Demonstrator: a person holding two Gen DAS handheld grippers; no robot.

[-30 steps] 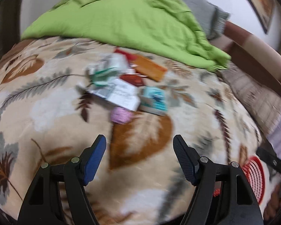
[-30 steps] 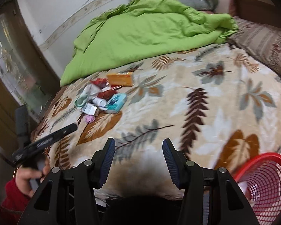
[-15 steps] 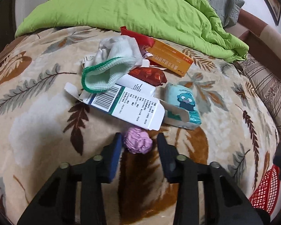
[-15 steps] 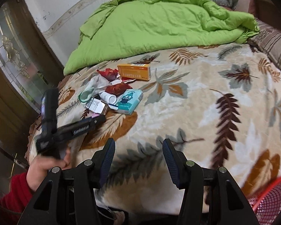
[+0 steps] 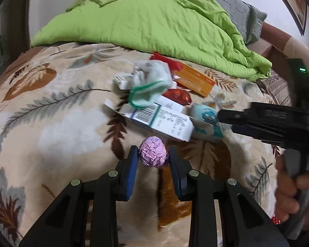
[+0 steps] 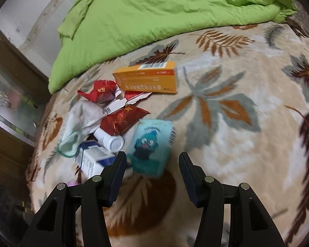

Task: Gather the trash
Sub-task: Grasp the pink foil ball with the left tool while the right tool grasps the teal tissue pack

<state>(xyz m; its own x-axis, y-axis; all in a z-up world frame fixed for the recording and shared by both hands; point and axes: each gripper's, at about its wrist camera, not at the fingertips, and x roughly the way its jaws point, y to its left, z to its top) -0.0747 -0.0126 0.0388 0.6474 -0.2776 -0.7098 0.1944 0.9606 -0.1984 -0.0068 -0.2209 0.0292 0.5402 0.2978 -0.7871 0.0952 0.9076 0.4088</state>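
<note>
Jaws of the left gripper [image 5: 153,154] pinch a crumpled pink paper ball [image 5: 153,155] at the near edge of the litter pile on the bed [image 5: 51,127]; the right gripper [image 6: 152,164] is spread wide near a teal tissue pack [image 6: 150,146]. Picking up looks underway; next, probably, lift the ball clear and close on the pack.

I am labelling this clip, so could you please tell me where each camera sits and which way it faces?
Left wrist: on the left gripper, looking along its fingers at the pink paper ball between them; the right gripper and hand show.
Right wrist: on the right gripper, jaws apart, facing the teal tissue pack.
Shared: the tissue pack, orange box, green duvet.
</note>
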